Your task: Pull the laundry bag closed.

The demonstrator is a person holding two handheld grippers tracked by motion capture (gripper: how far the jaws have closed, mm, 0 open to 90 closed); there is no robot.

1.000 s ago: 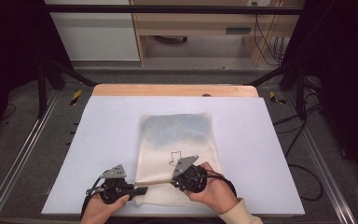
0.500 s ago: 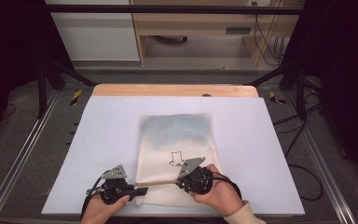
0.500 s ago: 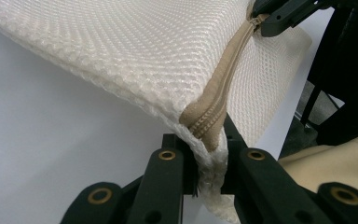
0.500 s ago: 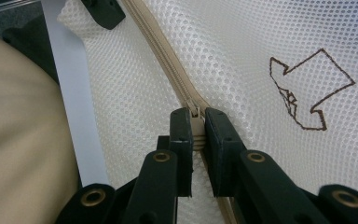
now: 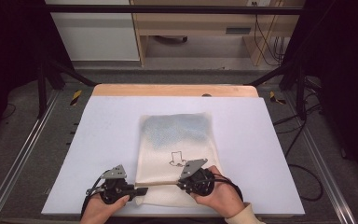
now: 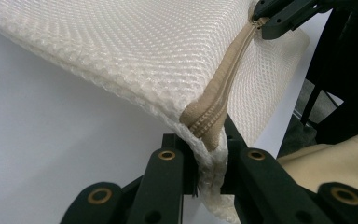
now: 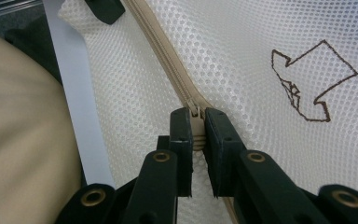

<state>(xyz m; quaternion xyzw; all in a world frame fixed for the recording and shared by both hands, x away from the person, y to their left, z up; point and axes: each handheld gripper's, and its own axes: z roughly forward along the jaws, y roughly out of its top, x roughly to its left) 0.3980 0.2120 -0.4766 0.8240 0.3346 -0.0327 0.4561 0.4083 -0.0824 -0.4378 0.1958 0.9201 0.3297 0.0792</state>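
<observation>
We see a cream mesh laundry bag [image 5: 177, 158] lying flat on the white table top [image 5: 98, 135], and we place everything else against that bag. Its long axis runs from the near edge of the table toward the wooden strip [image 5: 175, 90] at the far edge; the far half shows a grey-blue shade through the mesh, and a small brown outline drawing [image 5: 177, 159] sits on the near half. The tan zipper [image 5: 161, 183] crosses the bag's near end from side to side, square to the long axis.

The left gripper [image 5: 139, 190] sits at the bag's near left corner. In the left gripper view its jaws are clamped together on that corner, where the zipper's end [image 6: 207, 122] folds over the mesh edge. The right gripper [image 5: 181, 183] sits over the bag's near end, right of the middle, under the drawing. In the right gripper view its jaws are pressed onto the zipper pull [image 7: 196, 122], with the closed teeth running away from it toward the left gripper. Between the two grippers the zipper lies in a straight, taut-looking line
</observation>
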